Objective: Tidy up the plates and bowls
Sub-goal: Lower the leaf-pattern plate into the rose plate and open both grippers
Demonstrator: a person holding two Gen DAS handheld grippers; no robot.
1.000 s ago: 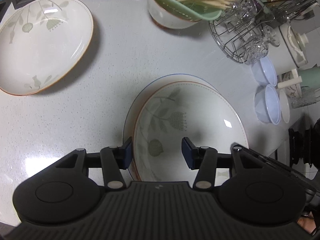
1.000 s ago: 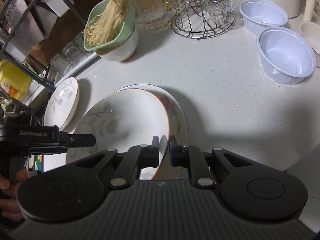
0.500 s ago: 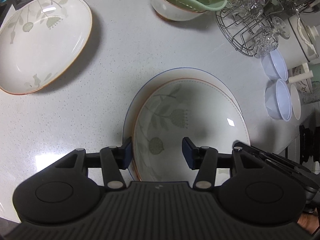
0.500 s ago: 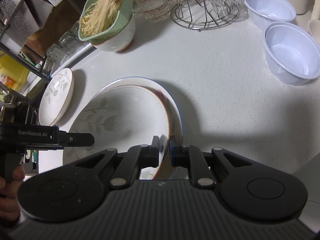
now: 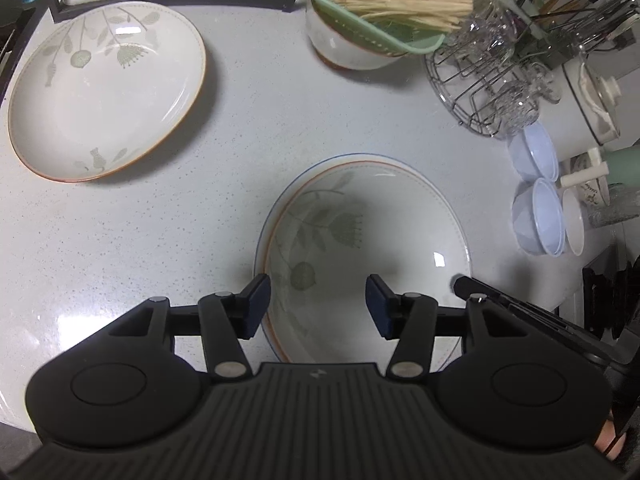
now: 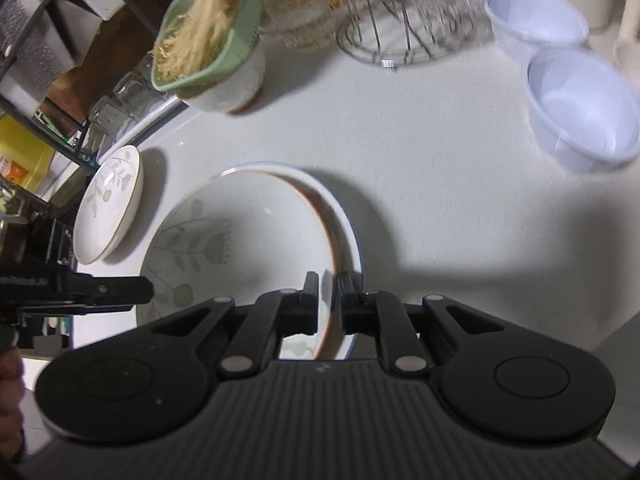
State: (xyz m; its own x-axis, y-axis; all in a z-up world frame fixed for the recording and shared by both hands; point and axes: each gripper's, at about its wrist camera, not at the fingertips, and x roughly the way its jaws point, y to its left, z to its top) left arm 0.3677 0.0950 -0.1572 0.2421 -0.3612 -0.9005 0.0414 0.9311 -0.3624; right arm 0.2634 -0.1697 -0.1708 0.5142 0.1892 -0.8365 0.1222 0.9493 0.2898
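A cream leaf-patterned plate with a brown rim [image 5: 384, 240] lies nested in a blue-rimmed plate [image 5: 304, 170] on the white counter. My right gripper [image 6: 328, 304] is shut on the brown-rimmed plate's near right rim [image 6: 316, 220]; the blue-rimmed plate [image 6: 352, 236] shows under it. My left gripper [image 5: 318, 304] is open and empty, hovering over the near left of this plate. A second leaf-patterned plate [image 5: 104, 88] lies at the far left, also in the right wrist view [image 6: 110, 200].
A white bowl holding a green strainer of noodles [image 5: 372, 20] stands at the back. A wire glass rack [image 5: 492, 80], two lilac plastic bowls [image 5: 538, 216] and a white pot [image 5: 588, 108] stand at the right. A dish rack [image 6: 40, 60] lines the left.
The brown-rimmed plate has settled more squarely into the blue-rimmed plate. The right gripper stays shut on its rim. The left gripper has pulled back slightly, still open.
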